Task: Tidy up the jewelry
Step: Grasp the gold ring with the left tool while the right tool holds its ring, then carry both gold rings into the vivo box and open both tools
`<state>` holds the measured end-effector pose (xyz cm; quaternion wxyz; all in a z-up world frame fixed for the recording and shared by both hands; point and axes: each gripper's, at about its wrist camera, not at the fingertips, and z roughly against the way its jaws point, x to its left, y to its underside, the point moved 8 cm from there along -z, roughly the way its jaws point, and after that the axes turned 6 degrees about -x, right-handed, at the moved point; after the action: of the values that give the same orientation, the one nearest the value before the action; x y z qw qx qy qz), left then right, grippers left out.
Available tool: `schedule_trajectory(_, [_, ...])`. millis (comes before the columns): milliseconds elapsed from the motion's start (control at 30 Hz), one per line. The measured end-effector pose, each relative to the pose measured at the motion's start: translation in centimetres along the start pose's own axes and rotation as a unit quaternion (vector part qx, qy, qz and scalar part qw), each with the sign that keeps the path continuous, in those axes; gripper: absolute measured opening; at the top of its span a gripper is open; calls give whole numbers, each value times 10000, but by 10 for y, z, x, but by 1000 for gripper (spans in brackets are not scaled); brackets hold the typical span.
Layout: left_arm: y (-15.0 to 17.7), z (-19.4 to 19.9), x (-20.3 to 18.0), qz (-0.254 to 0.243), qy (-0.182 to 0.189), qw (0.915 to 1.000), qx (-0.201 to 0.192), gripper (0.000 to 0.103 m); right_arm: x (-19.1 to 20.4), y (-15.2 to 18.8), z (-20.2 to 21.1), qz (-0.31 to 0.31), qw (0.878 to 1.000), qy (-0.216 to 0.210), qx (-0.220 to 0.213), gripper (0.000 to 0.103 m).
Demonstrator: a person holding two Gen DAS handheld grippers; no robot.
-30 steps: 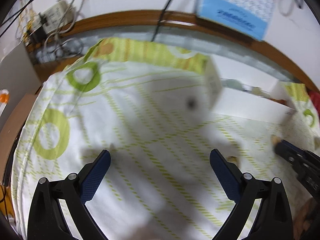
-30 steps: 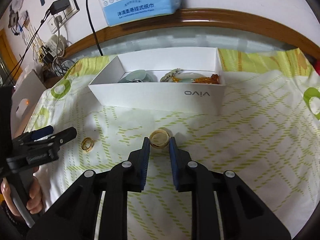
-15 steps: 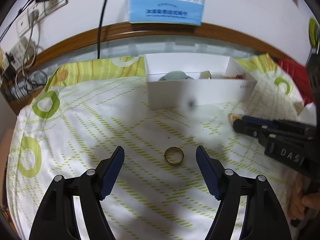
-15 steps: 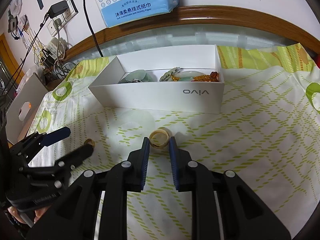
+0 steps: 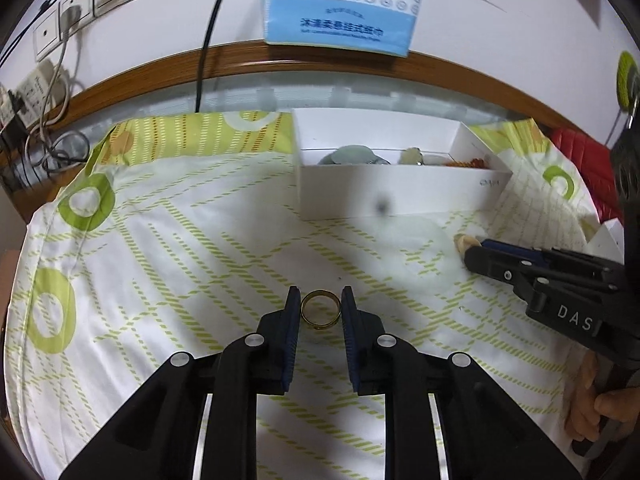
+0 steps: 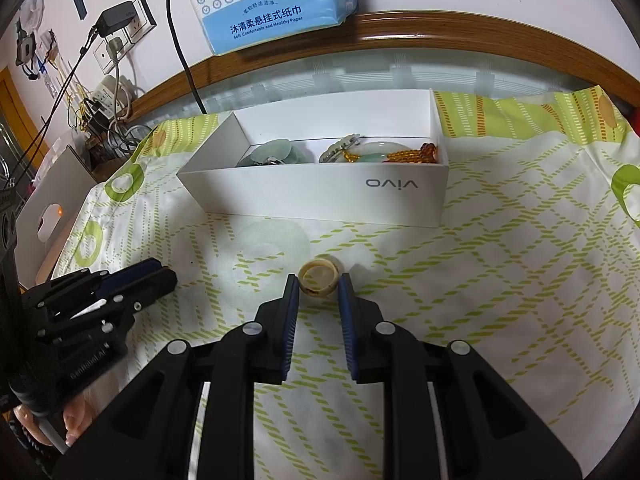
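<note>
Already the white box (image 6: 320,196) on the bedspread (image 6: 500,280) holds several pieces; two rings remain outside. Left gripper (image 5: 320,308) is closing around the gold ring (image 5: 321,311); right gripper (image 6: 318,286) pinches the cream ring (image 6: 320,278).

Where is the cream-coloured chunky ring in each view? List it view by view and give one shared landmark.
Left wrist view: cream-coloured chunky ring at right, at the right tongs' tips.
Right wrist view: the ring at centre, between the tong tips.
Shared landmark: white rectangular cardboard box, beyond the ring.
</note>
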<state>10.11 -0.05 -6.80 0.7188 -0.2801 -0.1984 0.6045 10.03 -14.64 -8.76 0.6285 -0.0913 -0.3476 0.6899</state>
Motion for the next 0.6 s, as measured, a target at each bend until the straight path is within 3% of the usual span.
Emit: schedule_trajectory(600, [4,-3,-2,-195,-218,9996,-13,20,-2,0,3,-107,9999,-46,-21,19])
